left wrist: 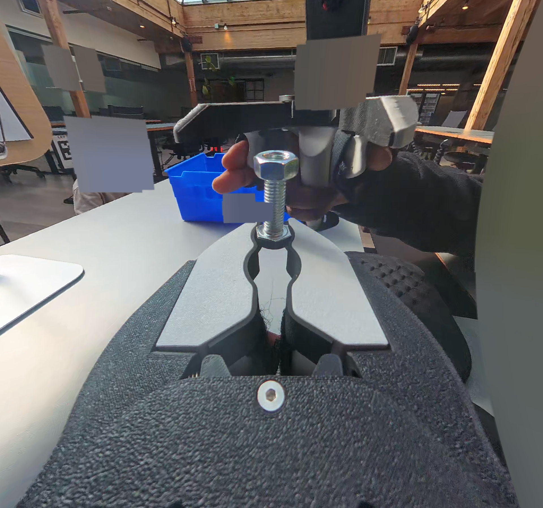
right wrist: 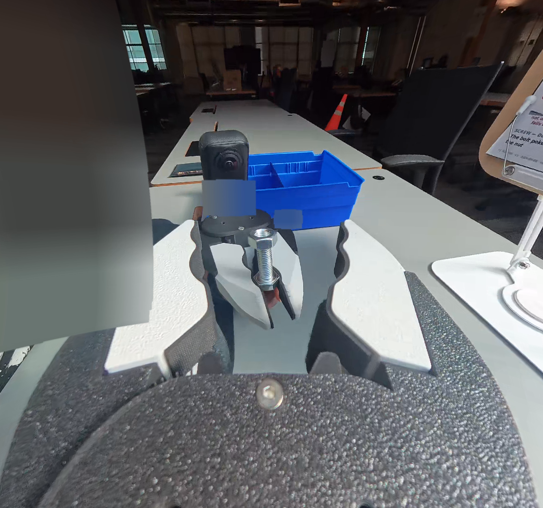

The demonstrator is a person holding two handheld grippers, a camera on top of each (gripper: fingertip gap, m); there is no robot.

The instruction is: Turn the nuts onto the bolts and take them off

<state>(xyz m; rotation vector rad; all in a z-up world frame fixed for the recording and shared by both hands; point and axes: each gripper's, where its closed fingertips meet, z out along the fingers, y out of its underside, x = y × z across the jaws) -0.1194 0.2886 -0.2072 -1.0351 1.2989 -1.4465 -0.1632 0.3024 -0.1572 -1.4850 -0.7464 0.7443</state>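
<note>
Upright between the left gripper's (left wrist: 273,238) closed tips stands a silver bolt (left wrist: 274,203), its hex head clamped low and its threaded shank rising to a hex nut (left wrist: 276,165) seated at the very top. Both are bright zinc-coloured metal. The right gripper (right wrist: 269,259) is spread wide and holds nothing; in its own view the bolt sits just beyond its tips, between them. Behind lies a blue bin (right wrist: 305,188) with dividers on the grey table (left wrist: 117,244). A white stand base (right wrist: 482,288) rests to the right. A gloved hand (left wrist: 382,188) fills the left view's background.
</note>
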